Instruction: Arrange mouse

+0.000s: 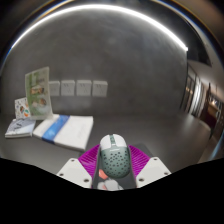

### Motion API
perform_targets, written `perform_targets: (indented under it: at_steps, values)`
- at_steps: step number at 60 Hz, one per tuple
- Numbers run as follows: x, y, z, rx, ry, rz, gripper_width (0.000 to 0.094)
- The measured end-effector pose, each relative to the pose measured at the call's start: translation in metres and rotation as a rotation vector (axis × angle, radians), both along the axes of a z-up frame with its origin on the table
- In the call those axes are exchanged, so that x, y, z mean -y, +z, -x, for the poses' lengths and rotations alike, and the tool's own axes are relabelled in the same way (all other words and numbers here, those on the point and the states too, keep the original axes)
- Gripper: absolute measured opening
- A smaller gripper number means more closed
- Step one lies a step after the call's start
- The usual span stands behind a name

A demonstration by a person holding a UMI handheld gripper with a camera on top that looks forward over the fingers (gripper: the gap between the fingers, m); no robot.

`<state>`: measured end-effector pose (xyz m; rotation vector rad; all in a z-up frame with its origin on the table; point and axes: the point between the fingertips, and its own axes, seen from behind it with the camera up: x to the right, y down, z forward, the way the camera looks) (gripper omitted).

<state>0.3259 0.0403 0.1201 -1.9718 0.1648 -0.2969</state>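
We are holding a mouse [113,158] in our gripper [113,172], its pale, speckled shell sitting between the two purple pads [90,156] with both fingers pressing against its flanks, so the jaws are standing only as far apart as the mouse is wide. The grip is falling on the sides of the body, which is keeping the top of the shell and its scroll wheel facing up and pointing forward along the fingers, a sensible hold for setting the thing down squarely. Whether the mouse is resting on the desk [120,115] or hanging just above it, we cannot tell. Ahead of us the grey desk is running back to a wall carrying a row of pale panels [76,88]. Well apart from the mouse, off to the left, a small pile of papers [60,127] with a blue edge is lying flat, a booklet [20,127] beside it, and a printed card [37,88] is standing upright behind them. We are seeing no tray, box or other container here. We are judging that the placing is not yet finished, with the open stretch of desk beyond the fingers looking the likely spot.
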Motion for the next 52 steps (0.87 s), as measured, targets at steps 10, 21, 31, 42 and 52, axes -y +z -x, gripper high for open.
perform_targets:
  at_steps: [10, 21, 31, 42, 52]
  values:
    - [0.009, -0.093, -0.042, -0.099, 0.090, 0.118, 0.0435]
    - [0.010, -0.122, -0.037, -0.135, 0.214, 0.163, 0.0496]
    - [0.012, -0.121, -0.036, -0.121, 0.296, 0.192, 0.0796]
    - [0.080, -0.083, -0.042, -0.246, 0.383, 0.135, 0.0860]
    - [0.167, -0.059, -0.094, -0.329, 0.296, 0.081, 0.0842]
